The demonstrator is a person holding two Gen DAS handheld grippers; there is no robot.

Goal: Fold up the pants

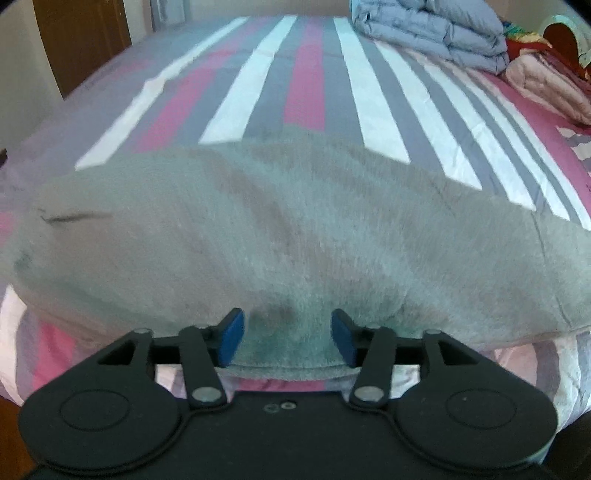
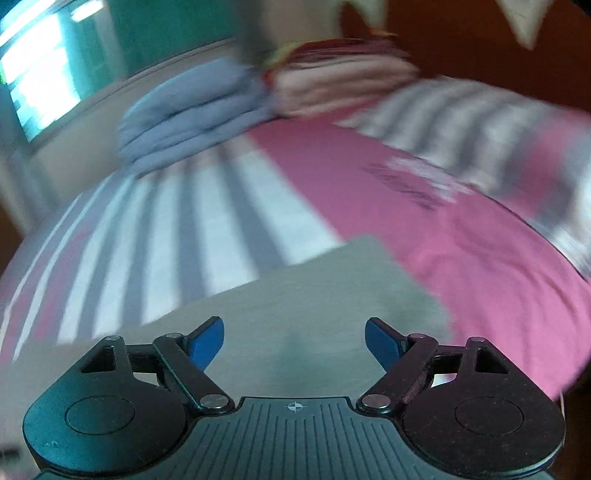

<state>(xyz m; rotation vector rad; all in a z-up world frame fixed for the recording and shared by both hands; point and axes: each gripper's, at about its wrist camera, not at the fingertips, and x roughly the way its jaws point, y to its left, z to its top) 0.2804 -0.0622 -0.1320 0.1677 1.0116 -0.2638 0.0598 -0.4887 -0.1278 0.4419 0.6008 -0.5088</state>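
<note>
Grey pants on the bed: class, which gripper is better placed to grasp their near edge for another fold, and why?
Probably the left gripper: the grey pants edge lies between its open pads. The right gripper is open above flat cloth.

Beyond the grey pants [image 1: 280, 229] the striped bedspread [image 1: 306, 77] lay bare; folded quilts [image 1: 436, 33] blocked its far right corner.
</note>
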